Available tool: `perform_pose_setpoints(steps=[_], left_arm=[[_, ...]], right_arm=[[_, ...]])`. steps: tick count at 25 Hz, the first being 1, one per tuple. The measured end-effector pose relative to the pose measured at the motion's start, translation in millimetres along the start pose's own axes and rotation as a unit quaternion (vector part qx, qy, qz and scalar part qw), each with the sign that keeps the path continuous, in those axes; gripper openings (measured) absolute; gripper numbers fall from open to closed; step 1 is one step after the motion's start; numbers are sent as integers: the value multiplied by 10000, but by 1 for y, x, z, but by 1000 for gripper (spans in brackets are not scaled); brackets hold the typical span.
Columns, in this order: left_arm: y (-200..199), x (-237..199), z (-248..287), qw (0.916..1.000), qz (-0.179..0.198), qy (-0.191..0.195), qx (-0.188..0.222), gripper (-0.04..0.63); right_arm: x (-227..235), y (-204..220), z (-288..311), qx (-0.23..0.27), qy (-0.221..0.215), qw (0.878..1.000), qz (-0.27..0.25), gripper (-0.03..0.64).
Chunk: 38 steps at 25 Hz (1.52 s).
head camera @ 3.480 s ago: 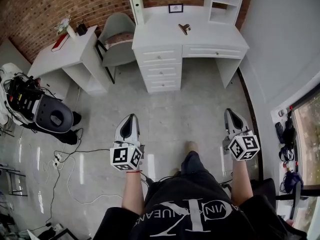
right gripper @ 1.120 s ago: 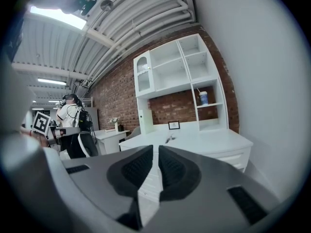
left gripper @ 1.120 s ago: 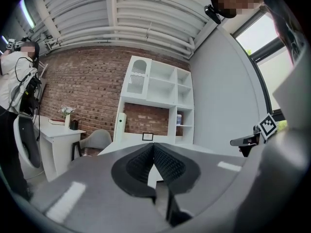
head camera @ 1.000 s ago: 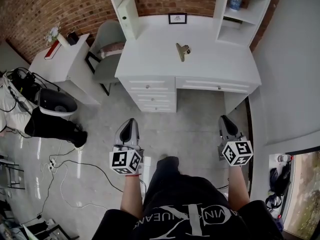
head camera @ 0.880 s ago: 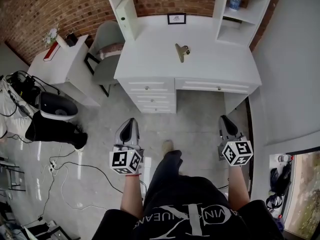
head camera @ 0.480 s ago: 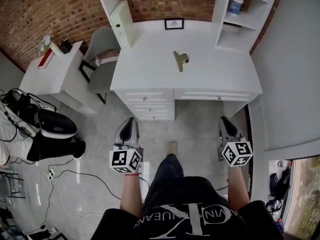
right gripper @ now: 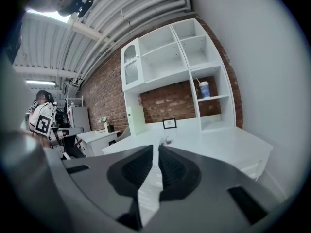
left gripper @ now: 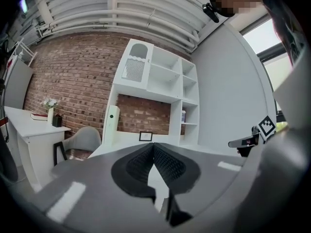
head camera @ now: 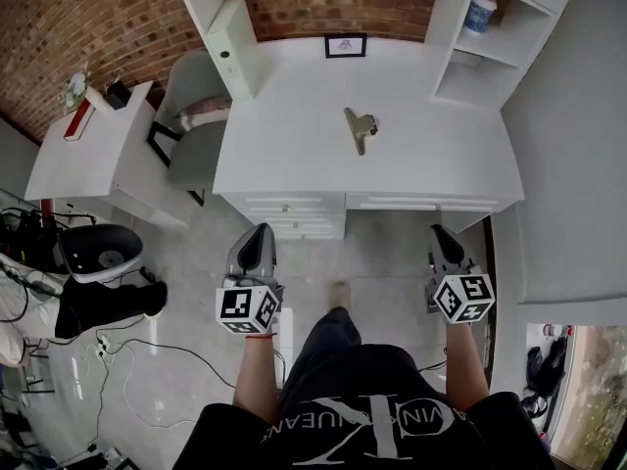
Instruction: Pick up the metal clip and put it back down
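**First voice:** As we look down past our own arms, what sits closest to us?

**Second voice:** We hold the left gripper (head camera: 257,231) and the right gripper (head camera: 440,233) out over the grey floor (head camera: 382,262), well apart from each other. Neither has hold of anything. The left one's jaws meet at their tips. The right one's are all but together, with only a thin slit between them.

**First voice:** And just beyond them?

**Second voice:** We face a white desk (head camera: 284,150) with its drawers toward us. The metal clip (head camera: 360,126) lies on the desktop near the middle, well apart from both grippers.

**First voice:** What do we find farther back?

**Second voice:** A small framed picture (head camera: 345,45) stands at the rear of the desk, against the brick wall (head camera: 118,18). A cup (head camera: 480,11) sits on a shelf at the right. A grey chair (head camera: 191,125) stands just beside the desk's left end.
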<state>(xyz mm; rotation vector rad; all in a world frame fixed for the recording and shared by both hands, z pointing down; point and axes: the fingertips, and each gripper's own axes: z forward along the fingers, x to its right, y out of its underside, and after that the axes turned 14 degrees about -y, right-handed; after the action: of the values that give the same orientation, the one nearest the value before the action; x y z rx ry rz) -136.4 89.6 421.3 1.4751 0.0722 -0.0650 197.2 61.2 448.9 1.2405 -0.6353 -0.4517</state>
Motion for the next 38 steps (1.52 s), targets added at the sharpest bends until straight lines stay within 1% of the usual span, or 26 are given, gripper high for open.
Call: perform_pose_setpoints(steps=[8, 21, 32, 38], left_arm=[[-8, -9, 63, 9998, -10, 190, -101, 11], [-3, -22, 157, 9989, -17, 436, -155, 11], [12, -8, 193, 9977, -78, 584, -321, 11], [15, -8, 220, 9981, -64, 473, -395, 11]], right_arm=[[21, -13, 49, -110, 93, 9999, 90, 14], [58, -23, 125, -130, 206, 9995, 185, 14], [80, -25, 163, -231, 76, 9994, 255, 14], [100, -30, 198, -321, -127, 9989, 315, 14]])
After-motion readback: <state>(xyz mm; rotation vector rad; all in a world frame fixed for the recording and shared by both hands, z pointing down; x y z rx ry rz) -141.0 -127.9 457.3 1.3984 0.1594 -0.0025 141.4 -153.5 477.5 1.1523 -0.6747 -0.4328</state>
